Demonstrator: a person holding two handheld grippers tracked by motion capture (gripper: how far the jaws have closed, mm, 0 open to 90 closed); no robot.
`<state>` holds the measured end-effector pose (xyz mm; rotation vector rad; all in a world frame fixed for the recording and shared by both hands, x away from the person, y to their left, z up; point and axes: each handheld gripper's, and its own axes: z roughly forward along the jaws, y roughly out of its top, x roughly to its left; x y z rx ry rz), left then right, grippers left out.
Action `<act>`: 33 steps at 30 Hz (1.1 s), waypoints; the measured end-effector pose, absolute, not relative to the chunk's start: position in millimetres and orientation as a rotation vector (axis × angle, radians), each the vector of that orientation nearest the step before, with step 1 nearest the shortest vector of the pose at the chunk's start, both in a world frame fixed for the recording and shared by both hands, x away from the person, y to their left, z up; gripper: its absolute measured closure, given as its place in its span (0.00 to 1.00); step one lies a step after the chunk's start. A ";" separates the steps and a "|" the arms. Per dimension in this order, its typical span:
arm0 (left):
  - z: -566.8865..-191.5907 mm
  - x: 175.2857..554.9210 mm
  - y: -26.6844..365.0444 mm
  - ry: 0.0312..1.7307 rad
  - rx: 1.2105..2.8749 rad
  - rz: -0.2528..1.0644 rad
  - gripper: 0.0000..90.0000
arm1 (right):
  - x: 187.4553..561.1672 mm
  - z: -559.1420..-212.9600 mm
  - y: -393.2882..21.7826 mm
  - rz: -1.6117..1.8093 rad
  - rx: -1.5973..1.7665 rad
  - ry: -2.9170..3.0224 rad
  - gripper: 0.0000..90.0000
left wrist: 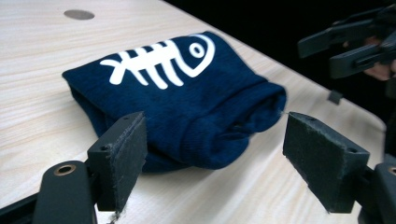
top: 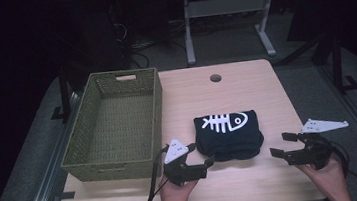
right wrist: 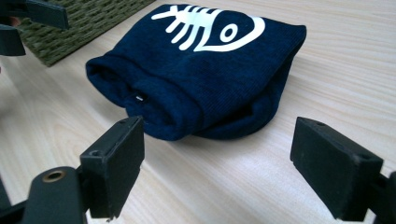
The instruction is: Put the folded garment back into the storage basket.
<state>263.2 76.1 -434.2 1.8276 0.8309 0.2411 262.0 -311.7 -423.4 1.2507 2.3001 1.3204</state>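
While both sets of jaws stand wide apart and hold nothing, the folded navy garment (top: 229,134) lies mid-desk toward the near edge, just right of the woven basket (top: 113,125). Left gripper (top: 201,164) sits at its near-left corner; right gripper (top: 281,147) hovers near its right side, apart from it. Judgement: to lift it well, close over the thick rolled fold at each side, pinching all layers, raising evenly so the fold holds.

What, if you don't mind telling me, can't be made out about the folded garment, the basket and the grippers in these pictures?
- Folded navy garment: its type is hidden by the folds in every view.
- Woven basket: cut off by the right gripper view's top edge.
- Left gripper: its body lies below the left gripper view's bottom edge.
- Background: too dark in the high view.
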 end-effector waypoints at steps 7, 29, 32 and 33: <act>-441.1 280.6 68.9 0.895 1.827 0.240 0.24 | 276.4 -425.5 -307.9 1.299 1.276 2.326 0.19; -448.8 320.2 54.4 1.068 1.860 0.295 0.24 | 326.7 -425.9 -293.9 1.217 1.320 2.371 0.20; -451.9 326.4 56.3 1.103 1.854 0.278 0.25 | 333.7 -428.3 -290.6 1.226 1.341 2.368 0.21; -451.9 326.4 56.3 1.103 1.854 0.278 0.25 | 333.7 -428.3 -290.6 1.226 1.341 2.368 0.21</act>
